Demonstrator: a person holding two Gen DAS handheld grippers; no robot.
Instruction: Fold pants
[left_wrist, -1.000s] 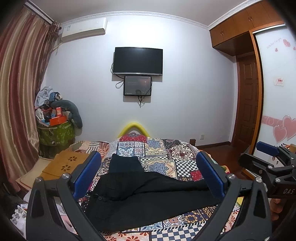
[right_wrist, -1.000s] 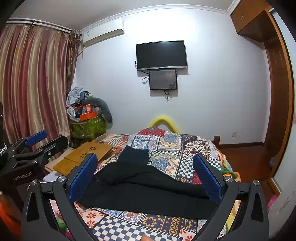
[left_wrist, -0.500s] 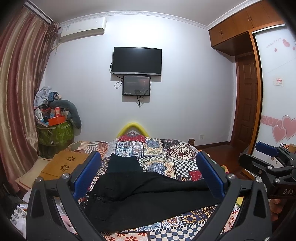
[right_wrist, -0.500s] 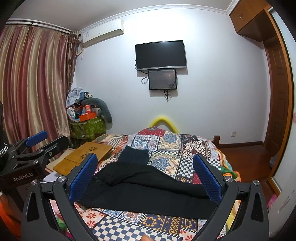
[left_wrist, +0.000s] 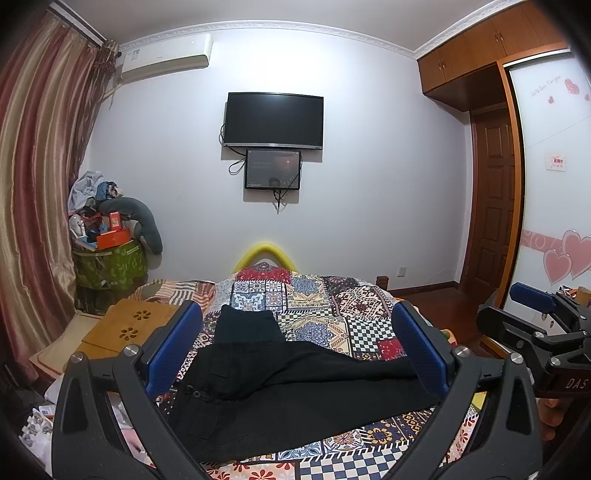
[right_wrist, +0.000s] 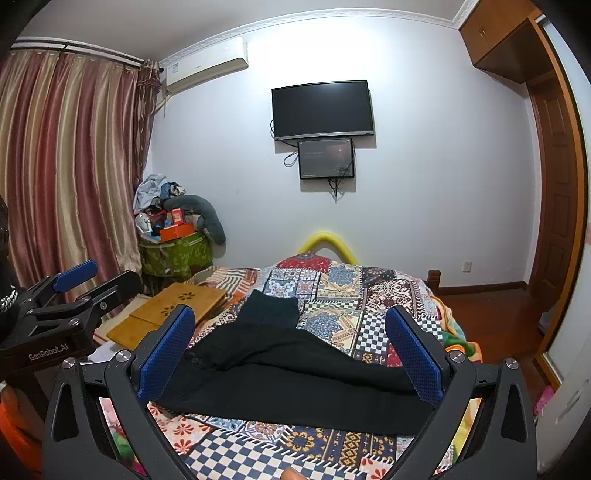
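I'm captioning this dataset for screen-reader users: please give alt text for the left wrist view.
Black pants lie spread across a patchwork quilt on a bed, seen between the open blue-padded fingers of the left gripper, which holds nothing. The right gripper pokes in at the right edge; a wall-mounted television hangs beyond.

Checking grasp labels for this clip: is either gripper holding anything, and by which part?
Nothing is held. The left gripper and right gripper are both open, above the black fabric pants lying spread on the patchwork quilt.
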